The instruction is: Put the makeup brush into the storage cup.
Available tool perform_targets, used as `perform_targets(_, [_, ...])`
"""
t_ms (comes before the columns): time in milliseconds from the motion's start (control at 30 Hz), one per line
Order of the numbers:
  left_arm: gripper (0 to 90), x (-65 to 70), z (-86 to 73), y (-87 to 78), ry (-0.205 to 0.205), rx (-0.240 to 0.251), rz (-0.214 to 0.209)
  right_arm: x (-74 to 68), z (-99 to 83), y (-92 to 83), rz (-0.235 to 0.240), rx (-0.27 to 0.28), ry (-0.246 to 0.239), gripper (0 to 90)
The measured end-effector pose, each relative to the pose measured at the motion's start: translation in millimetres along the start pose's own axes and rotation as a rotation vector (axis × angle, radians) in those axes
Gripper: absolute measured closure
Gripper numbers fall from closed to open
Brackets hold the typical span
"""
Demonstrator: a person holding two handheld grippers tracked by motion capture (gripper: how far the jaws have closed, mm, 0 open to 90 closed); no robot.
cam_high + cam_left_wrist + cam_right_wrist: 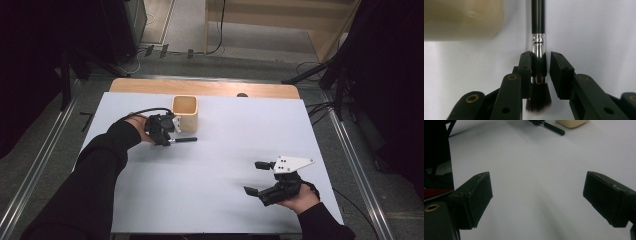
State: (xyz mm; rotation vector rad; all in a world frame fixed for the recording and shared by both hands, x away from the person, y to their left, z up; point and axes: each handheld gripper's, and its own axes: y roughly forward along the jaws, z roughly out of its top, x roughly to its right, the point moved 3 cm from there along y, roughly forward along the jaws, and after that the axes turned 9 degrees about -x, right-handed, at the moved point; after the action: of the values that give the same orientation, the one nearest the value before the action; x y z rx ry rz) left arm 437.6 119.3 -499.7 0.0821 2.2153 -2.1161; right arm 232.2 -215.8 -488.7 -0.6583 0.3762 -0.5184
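Black jaws of the right gripper (260, 177) stand spread wide near the worktop's (225, 200) front right corner, holding and touching nothing; in the right gripper view they frame bare white surface. Farther back on the left, the left gripper (167, 131) has a makeup brush (538, 62) between its jaws. The brush lies flat on the worktop just in front of a cream-coloured cup (185, 113), its black handle pointing away to the right in the high view. In the left gripper view one pad lies against the shiny metal ferrule, while a narrow gap shows on the other side, so the pinch looks not quite made. The brush is likely light and stiff along handle and ferrule, with soft bristles that would splay under pressure. The polished ferrule may be slippery, so a firm hold there or just up on the matte handle seems wisest.
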Motion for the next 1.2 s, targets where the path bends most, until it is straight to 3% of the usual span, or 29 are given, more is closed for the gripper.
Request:
perform_targets(433, [76.9,0.1,0.2,-0.5,0.027,-0.006,-0.011,-0.2,0.0,0.0,0.000,0.000,-0.002,9.2])
perform_targets(767, [77.1,0.3,-1.3,-2.6,0.004,0.005,-0.027,0.1,0.1,-0.1,0.000,0.002,-0.001,9.2])
perform_targets(1200, [77.2,3.5,-8.2,-18.0,-0.022,0.043,-0.047,0.1,0.2,0.1,0.001,0.002,0.001,9.2])
